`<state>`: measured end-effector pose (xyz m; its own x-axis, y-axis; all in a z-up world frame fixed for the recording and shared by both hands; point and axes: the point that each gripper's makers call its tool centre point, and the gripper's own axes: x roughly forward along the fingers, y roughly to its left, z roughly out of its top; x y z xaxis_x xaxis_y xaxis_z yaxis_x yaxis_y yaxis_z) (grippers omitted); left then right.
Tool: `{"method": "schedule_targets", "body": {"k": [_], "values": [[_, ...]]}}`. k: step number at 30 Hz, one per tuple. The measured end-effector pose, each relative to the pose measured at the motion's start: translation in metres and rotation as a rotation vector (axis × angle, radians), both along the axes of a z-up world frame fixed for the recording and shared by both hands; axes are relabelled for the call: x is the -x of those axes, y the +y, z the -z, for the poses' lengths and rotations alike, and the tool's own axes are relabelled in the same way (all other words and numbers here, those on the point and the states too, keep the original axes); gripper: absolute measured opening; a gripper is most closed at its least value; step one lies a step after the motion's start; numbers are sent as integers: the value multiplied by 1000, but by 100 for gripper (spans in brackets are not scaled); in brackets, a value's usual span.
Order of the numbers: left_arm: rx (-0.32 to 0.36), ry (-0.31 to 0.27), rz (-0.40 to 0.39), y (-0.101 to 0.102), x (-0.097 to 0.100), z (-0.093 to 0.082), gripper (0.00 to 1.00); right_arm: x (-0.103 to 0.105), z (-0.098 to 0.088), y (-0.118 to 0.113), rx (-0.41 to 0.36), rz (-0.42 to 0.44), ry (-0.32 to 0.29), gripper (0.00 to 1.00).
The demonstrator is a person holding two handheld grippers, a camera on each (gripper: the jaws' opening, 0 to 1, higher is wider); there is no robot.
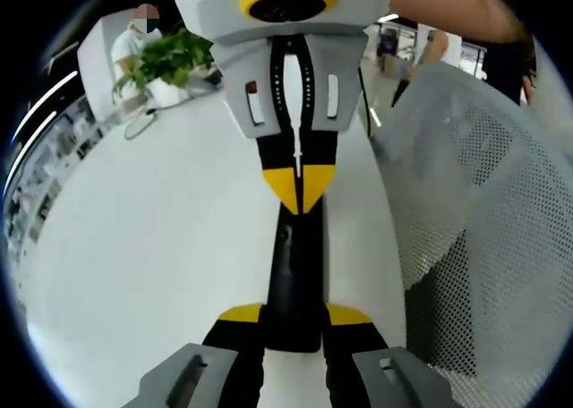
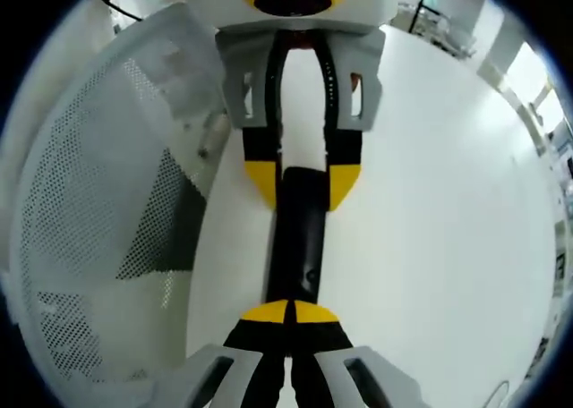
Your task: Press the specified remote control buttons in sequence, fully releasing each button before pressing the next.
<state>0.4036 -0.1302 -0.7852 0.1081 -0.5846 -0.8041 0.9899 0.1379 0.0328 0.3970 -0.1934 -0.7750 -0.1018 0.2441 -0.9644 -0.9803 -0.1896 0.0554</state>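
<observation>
Left gripper view: we see the left gripper (image 1: 294, 317) rising from the bottom, its yellow-tipped jaws set on either side of the near end of a black remote control (image 1: 294, 274) that lies flat on the white bench (image 1: 152, 247). The jaws are grasping the remote by its sides. Facing us from the top comes the right gripper (image 1: 296, 189), its yellow tips brought together to a point that rests on the far end of the remote; its jaws are clenched, with nothing between them. Beside the bench, on the right of this view, stands a grey mesh chair back (image 1: 483, 211). Far off at the upper left we make out a potted green plant (image 1: 166, 59) on the bench, and a person in a white shirt (image 1: 134, 41) behind it.

In the right gripper view we look along the right gripper (image 2: 290, 314), whose yellow tips meet on the near end of the remote (image 2: 295, 238). The left gripper (image 2: 303, 186) holds the far end between its spread jaws. The mesh chair (image 2: 98, 202) stands at the left.
</observation>
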Motion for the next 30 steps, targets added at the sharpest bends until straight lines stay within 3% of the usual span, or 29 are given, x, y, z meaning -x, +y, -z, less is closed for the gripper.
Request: {"method": "schedule_targets", "body": {"k": [30], "values": [[-2, -1, -1, -1, 1, -2, 23, 4, -2, 3, -6, 2, 3, 0]]}}
